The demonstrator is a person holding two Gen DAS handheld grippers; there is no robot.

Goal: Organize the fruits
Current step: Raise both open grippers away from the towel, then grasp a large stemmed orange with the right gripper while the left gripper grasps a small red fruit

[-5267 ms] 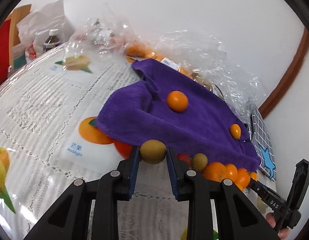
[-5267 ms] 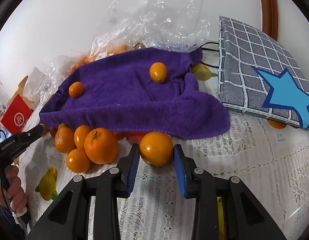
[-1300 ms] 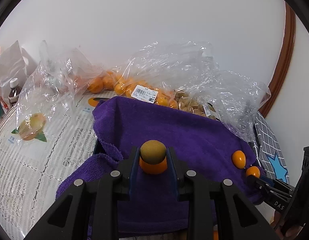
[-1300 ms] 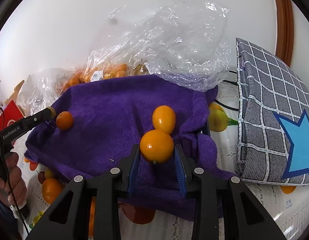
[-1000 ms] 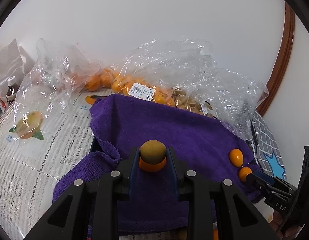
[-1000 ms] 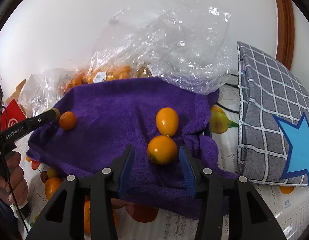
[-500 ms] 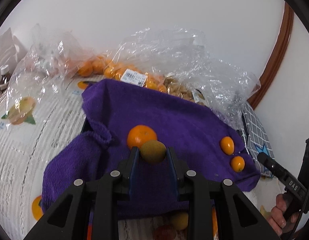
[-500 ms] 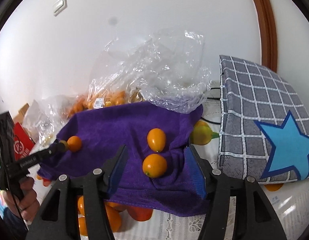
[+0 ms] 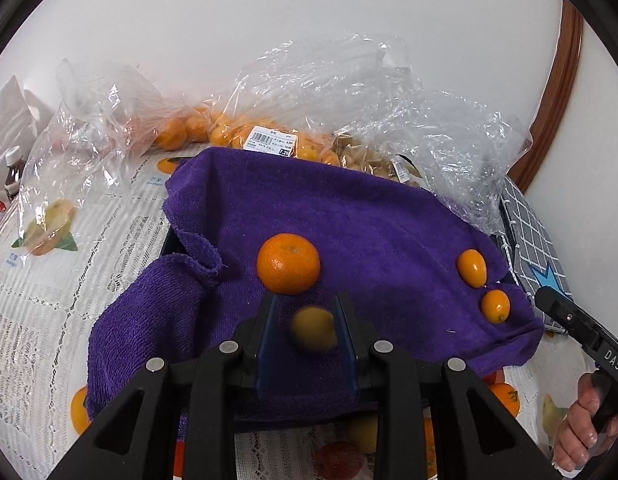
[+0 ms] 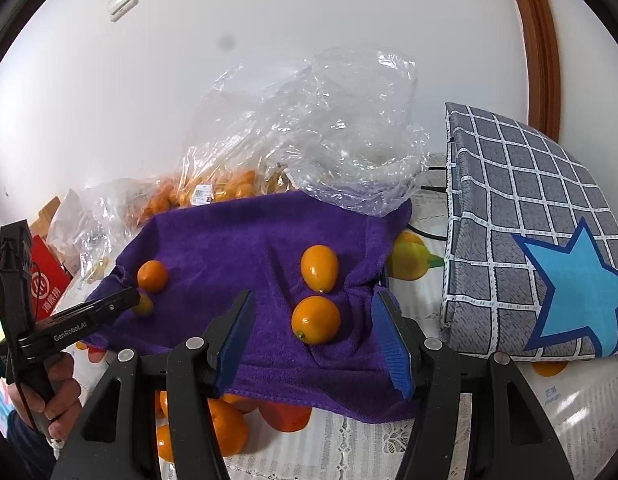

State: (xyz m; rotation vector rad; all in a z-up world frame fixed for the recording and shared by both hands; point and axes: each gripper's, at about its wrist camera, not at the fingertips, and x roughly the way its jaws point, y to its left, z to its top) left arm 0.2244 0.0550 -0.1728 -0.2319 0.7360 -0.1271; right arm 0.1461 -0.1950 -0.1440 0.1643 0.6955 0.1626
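Observation:
A purple towel point(image 9: 369, 216) covers the middle of the table. On it lie a mandarin point(image 9: 288, 263) and two kumquats point(image 9: 472, 268) point(image 9: 495, 306). My left gripper point(image 9: 305, 300) hovers just before the mandarin. Its jaws are opening, and a yellow-green fruit point(image 9: 313, 329), blurred, hangs loose between them with a gap on its left side. My right gripper point(image 10: 315, 296) stands open over the towel point(image 10: 229, 248), with the round kumquat point(image 10: 315, 320) lying on the cloth between the jaws, untouched. An oval kumquat point(image 10: 319, 268) lies just beyond it.
Clear plastic bags point(image 9: 269, 136) of oranges line the wall behind the towel. A grey checked cushion with a blue star point(image 10: 529, 260) lies to the right. Several oranges point(image 10: 225, 420) sit under the towel's front edge. A red box point(image 10: 45, 280) stands at far left.
The right jaws opened, left the round kumquat on the towel and drew back upward. The left jaws loosened and the yellow-green fruit slipped down between them.

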